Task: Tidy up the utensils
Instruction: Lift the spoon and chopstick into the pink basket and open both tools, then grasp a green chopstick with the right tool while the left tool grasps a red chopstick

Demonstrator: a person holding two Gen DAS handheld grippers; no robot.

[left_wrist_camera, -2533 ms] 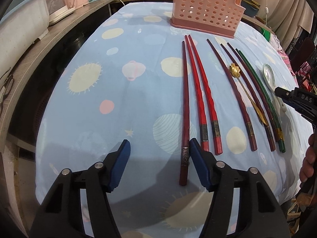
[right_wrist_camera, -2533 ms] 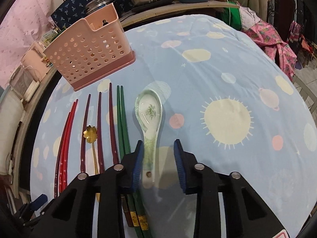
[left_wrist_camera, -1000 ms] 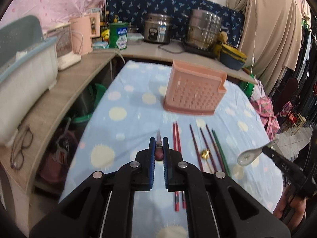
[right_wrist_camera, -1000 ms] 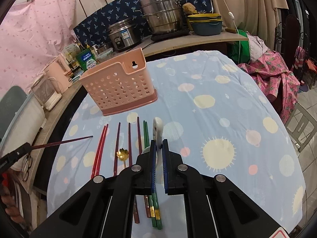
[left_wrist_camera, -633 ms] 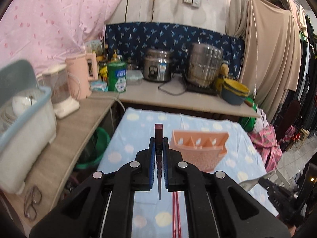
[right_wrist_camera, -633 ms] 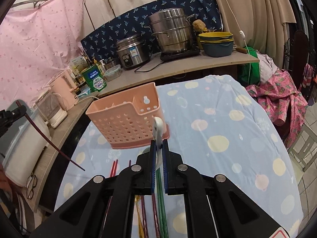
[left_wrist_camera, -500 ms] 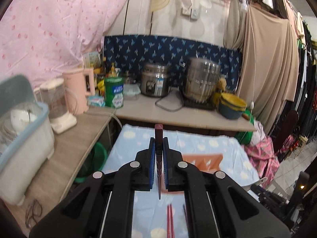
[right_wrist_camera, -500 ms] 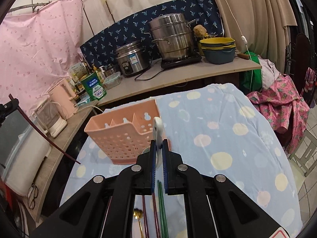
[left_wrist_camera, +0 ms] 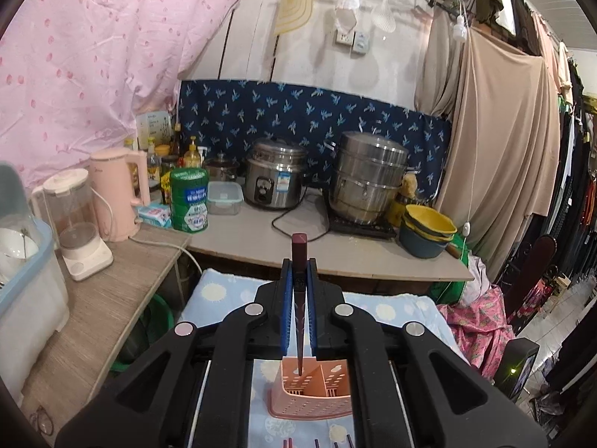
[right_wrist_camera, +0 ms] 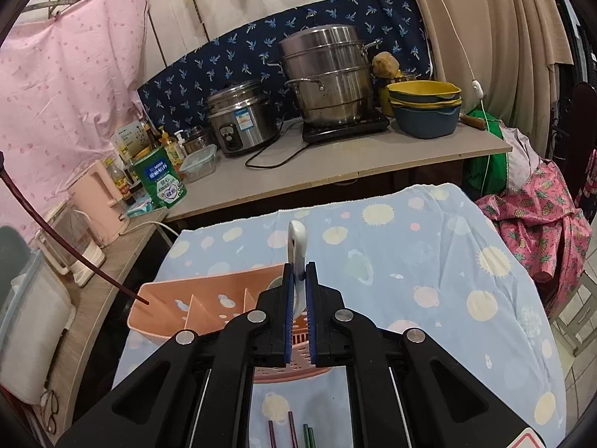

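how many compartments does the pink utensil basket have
3 show in the pink utensil basket: left, under the dark chopstick tip; middle; right, behind the right gripper. More may be hidden.

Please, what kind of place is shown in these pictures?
Most likely a small home kitchen. A rice cooker and a steel steamer pot stand on the counter, a pink kettle is beside them, and a cutting board hangs on the wall.
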